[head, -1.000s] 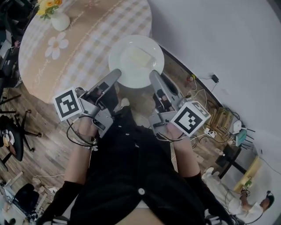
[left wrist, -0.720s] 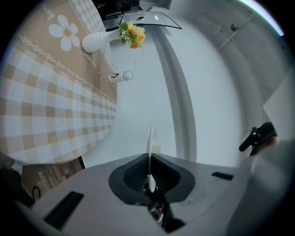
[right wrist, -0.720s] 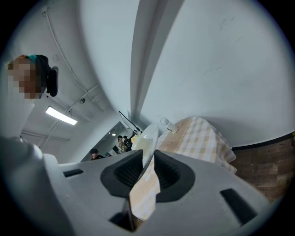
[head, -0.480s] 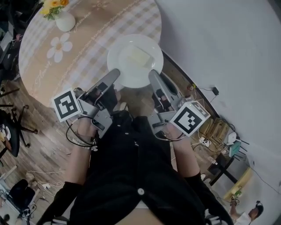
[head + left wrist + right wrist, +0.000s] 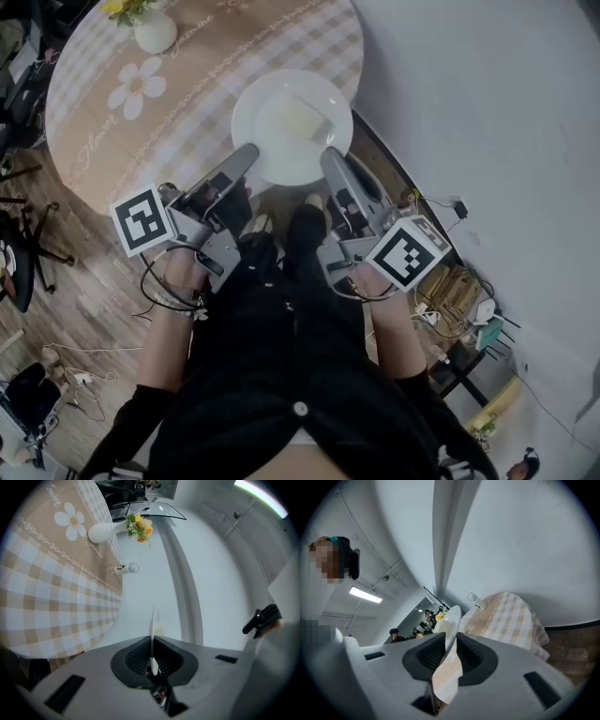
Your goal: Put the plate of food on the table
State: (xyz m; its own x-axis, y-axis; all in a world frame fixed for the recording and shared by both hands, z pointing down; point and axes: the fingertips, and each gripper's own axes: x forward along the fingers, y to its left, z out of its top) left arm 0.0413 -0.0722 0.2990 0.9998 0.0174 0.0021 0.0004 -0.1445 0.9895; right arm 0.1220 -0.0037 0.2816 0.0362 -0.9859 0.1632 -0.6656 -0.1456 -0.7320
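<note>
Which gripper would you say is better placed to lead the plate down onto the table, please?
Left gripper, probably: both pinch the plate, but its side sits over the table; the right gripper hangs beyond the edge.

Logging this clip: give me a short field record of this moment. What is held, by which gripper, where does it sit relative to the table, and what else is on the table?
held item: white plate carrying a pale block of food
left gripper: shut on the plate's rim
right gripper: shut on the opposite rim
plate position: at the near edge of the round table, partly over its top; contact with the top not clear
also on table: white vase with flowers, at the far side
task state: plate not yet released
</note>
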